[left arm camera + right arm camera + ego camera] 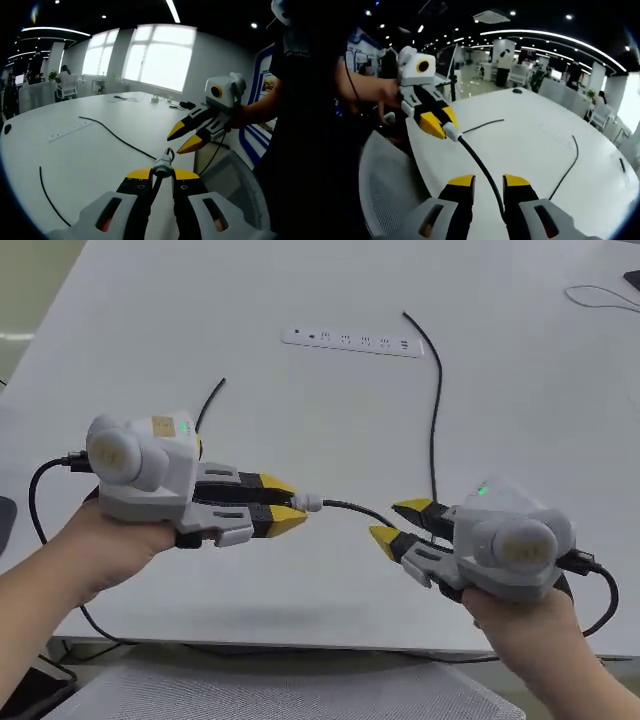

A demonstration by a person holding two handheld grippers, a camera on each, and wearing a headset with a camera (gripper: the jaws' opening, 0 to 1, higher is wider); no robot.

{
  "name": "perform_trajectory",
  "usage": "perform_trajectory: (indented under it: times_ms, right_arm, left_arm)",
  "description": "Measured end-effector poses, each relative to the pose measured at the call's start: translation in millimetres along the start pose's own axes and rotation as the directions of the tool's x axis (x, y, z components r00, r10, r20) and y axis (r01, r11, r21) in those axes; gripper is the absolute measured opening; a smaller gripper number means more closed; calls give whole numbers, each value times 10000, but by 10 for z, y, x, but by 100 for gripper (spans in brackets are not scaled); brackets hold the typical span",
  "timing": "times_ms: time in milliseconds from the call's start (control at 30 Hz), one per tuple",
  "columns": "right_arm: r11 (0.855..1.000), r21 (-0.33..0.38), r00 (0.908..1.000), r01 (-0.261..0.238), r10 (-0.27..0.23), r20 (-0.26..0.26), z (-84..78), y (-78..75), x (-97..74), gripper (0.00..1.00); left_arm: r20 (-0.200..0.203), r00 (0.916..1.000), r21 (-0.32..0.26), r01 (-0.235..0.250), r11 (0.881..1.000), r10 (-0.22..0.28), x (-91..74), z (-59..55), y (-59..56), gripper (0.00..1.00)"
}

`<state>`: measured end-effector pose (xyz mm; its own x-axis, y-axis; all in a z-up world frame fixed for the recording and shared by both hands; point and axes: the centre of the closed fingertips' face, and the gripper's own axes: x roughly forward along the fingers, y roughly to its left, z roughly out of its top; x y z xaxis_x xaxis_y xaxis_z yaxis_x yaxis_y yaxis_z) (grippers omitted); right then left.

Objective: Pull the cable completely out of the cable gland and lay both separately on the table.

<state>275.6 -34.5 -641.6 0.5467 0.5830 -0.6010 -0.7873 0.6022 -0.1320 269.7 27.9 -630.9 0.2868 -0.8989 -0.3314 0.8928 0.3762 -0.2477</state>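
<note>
A white cable gland [308,503] sits between the yellow fingertips of my left gripper [298,502], which is shut on it above the table's near edge. A black cable [435,410] leaves the gland, passes between the jaws of my right gripper [397,524], then runs away across the white table [300,580]. The right gripper stands open around the cable, its jaws apart. In the left gripper view the gland [162,165] sits at my left gripper [162,174], with the right gripper [174,144] facing it. In the right gripper view the cable [477,162] runs from the gland [451,132] into my right gripper [488,181].
A white power strip [350,341] lies at the far middle of the table. A short loose black wire [210,403] lies behind the left gripper. A grey mesh chair [270,690] stands below the table's near edge. Both grippers trail their own black leads.
</note>
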Motion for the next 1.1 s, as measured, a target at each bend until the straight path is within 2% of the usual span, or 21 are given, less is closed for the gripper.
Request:
perform_trajectory:
  times_ms: [100, 200, 333, 433, 533, 867, 1100]
  right_arm:
    - [9956, -937, 10000, -78, 76, -21, 152, 106, 78, 16]
    - [9885, -1510, 9999, -100, 81, -132, 224, 158, 148, 15]
    - [9683, -2487, 9992, -238, 150, -370, 275, 203, 223, 12]
    - [9625, -2666, 9985, -497, 413, -369, 284, 250, 259, 9]
    - [9532, -2972, 9977, -560, 420, -532, 259, 257, 287, 6]
    - [9585, -2748, 9964, -755, 619, -577, 211, 282, 279, 1]
    - [9757, -2073, 9967, -706, 610, -527, 186, 272, 287, 0]
  left_arm:
    - [-30, 10000, -34, 22, 10000, -22, 8, 2, -4, 15]
    - [-34, 10000, -63, 20, 10000, -20, 17, 6, 5, 15]
    - [-53, 10000, -34, 57, 10000, -57, 24, 12, -4, 15]
    - [-119, 9999, 14, 71, 10000, -71, 30, 3, -6, 15]
    - [-155, 9998, 22, 81, 10000, -80, 32, -4, -10, 15]
    - [-253, 9997, 61, 65, 10000, -64, 46, -27, -27, 15]
    - [-266, 9996, 35, 64, 10000, -63, 56, -19, -22, 15]
